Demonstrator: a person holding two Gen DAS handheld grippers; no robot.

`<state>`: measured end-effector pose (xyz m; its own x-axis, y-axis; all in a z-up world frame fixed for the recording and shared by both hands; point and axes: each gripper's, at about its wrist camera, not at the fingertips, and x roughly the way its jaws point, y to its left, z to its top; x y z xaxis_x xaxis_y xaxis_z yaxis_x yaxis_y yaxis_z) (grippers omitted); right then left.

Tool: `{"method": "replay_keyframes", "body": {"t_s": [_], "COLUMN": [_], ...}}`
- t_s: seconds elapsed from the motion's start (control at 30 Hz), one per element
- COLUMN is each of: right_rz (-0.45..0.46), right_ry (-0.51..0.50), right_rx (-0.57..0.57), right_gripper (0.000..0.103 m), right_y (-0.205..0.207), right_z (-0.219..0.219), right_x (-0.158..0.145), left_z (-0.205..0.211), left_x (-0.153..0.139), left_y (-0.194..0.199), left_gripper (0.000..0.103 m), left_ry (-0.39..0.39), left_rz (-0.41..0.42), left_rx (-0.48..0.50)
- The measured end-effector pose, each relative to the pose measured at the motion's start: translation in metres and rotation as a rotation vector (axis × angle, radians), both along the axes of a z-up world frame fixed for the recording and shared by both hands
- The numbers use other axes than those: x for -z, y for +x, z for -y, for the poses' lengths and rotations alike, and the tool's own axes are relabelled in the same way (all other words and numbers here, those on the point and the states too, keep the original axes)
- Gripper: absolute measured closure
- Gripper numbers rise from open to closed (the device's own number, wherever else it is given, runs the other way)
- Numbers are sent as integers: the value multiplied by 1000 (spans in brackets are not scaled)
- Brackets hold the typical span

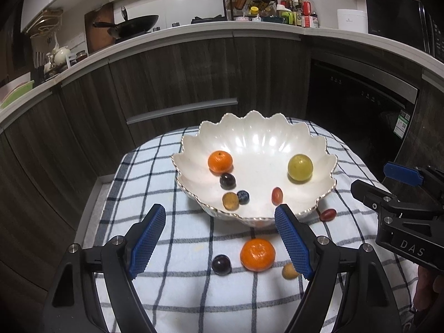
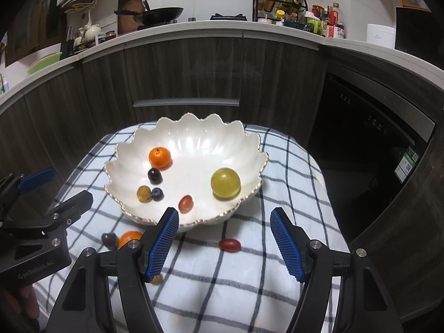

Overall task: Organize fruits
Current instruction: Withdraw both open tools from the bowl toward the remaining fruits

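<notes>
- Left tongs point(image 1: 220, 240) and right tongs point(image 2: 223, 242) both gape wide, nothing between the pads.
- Near, on the blue-checked cloth over the worktop point(image 1: 177, 285): round orange mandarin point(image 1: 257, 254), dark plum-like fruit point(image 1: 221, 264), small tan fruit point(image 1: 288, 272), oblong red grape tomato point(image 2: 229, 244).
- Likely light, smooth, prone to rolling; soft skins. Pinch gently across the widest part.
- Behind: scalloped white ceramic bowl point(image 1: 280, 127) already holding six fruits.

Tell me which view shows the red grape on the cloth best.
Right wrist view: the red grape lies whole and unobstructed on the checked cloth, between the open claw's fingers. The left wrist view shows it smaller, off to the side by the bowl.
</notes>
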<state>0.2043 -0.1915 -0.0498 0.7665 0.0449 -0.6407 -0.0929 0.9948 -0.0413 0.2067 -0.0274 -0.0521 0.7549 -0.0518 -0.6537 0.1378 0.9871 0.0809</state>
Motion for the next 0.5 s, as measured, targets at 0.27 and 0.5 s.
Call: {"method": "replay_keyframes", "body": {"t_s": [0.27, 0.5], "right_rz": [-23, -32], "right_ry": [-4, -3], "right_rx": [2, -9], "right_gripper": [34, 34], "right_y": [-5, -9], "right_z": [9, 11], "right_x": [16, 25], "left_z": [8, 7], "left_x": [14, 25], "left_y": [-7, -14], "left_gripper": [22, 22], "left_ry": [2, 8], "left_rz": [-11, -17], "left_rx": [5, 20]}}
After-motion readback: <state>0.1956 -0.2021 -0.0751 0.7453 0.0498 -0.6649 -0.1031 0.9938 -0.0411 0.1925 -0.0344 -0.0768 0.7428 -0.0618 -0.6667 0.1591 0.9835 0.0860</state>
